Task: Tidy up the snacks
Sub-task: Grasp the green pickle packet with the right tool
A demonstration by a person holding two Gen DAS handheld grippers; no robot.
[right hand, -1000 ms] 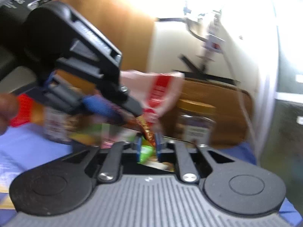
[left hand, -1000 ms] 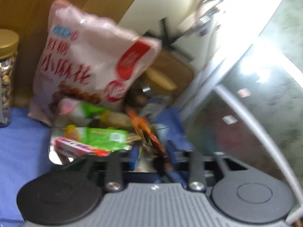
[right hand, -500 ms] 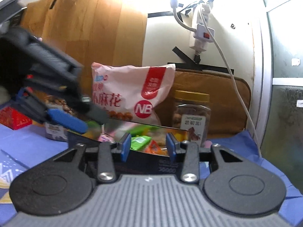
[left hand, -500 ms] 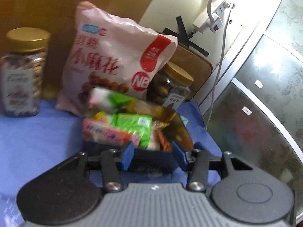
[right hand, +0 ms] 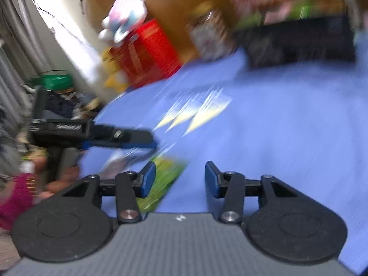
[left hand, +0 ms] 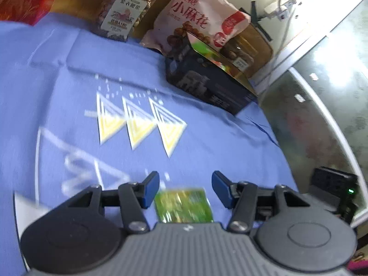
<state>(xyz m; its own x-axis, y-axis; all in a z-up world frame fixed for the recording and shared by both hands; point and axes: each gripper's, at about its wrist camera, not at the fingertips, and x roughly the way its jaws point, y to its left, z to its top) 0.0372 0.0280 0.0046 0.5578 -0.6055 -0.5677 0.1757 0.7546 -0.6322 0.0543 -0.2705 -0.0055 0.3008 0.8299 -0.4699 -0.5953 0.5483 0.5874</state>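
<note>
Left wrist view: the left gripper (left hand: 185, 189) hovers over a blue cloth (left hand: 69, 80) printed with three yellow triangles (left hand: 140, 124). Its blue fingers (left hand: 150, 188) stand apart and are opening; a green snack packet (left hand: 182, 205) lies flat on the cloth in the gap, touched by neither pad. Farther back, a dark box (left hand: 207, 85) holds assorted snacks. Behind it stand a pink snack bag (left hand: 195, 20) and a jar of nuts (left hand: 125, 9), with a second jar (left hand: 239, 55) partly hidden beside the bag.

Right wrist view (blurred): the right gripper (right hand: 180, 179) also hangs above the blue cloth (right hand: 276, 138), fingers (right hand: 147, 179) spread and opening, nothing pinched. The green snack packet (right hand: 165, 179) lies just behind its left finger. The left gripper (right hand: 142, 141) enters from the left edge, held by a hand (right hand: 57, 181) in a magenta sleeve (right hand: 16, 197). A red box (right hand: 147, 53) and the dark box (right hand: 299, 41) sit at the rear.
</note>
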